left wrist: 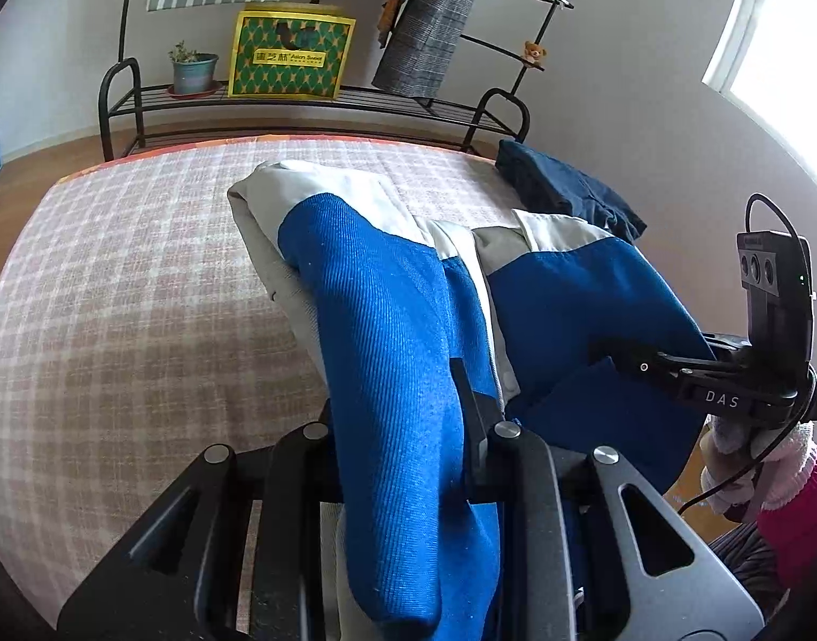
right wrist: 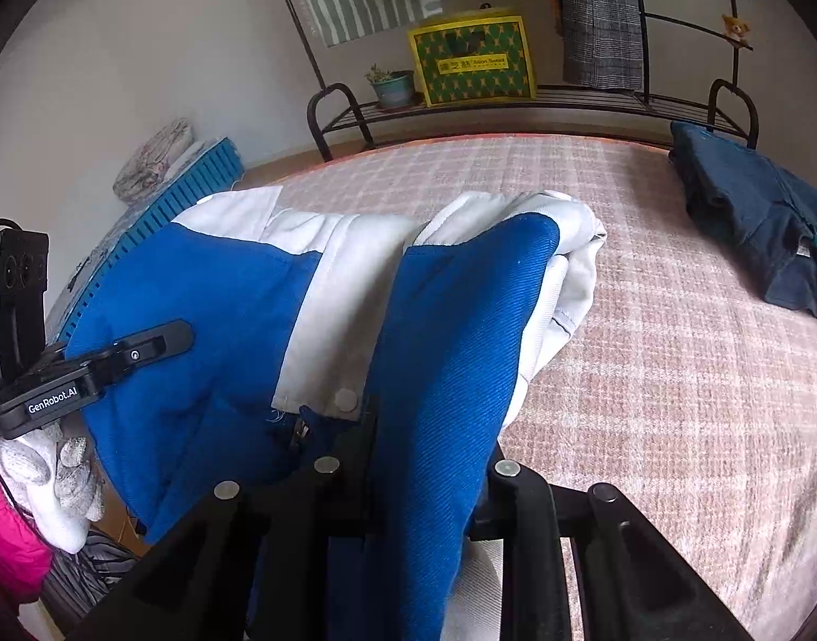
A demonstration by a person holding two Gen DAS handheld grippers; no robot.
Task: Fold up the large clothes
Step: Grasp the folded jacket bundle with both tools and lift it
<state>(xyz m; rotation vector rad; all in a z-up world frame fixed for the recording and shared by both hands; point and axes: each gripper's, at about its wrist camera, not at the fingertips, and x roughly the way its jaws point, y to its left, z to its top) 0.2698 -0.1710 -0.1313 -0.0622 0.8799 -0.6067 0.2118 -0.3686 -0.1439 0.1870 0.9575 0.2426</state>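
A blue and white jacket [left wrist: 387,320] is lifted over the bed, its far white end resting on the checked cover. My left gripper [left wrist: 408,427] is shut on a blue fold of it at the near edge. The right gripper [left wrist: 622,358] shows at the right of the left wrist view, shut on the same jacket. In the right wrist view the jacket [right wrist: 451,331] drapes over my right gripper [right wrist: 419,454], which is shut on it beside a white snap button. The left gripper [right wrist: 178,334] shows at the left, clamped on blue cloth.
A folded dark blue garment [left wrist: 563,187] lies at the bed's far right corner [right wrist: 750,213]. The pink checked bed cover [left wrist: 141,278] spreads left. Behind stands a black metal rack [left wrist: 312,101] with a yellow-green bag [left wrist: 290,53], a potted plant [left wrist: 192,69] and hanging clothes.
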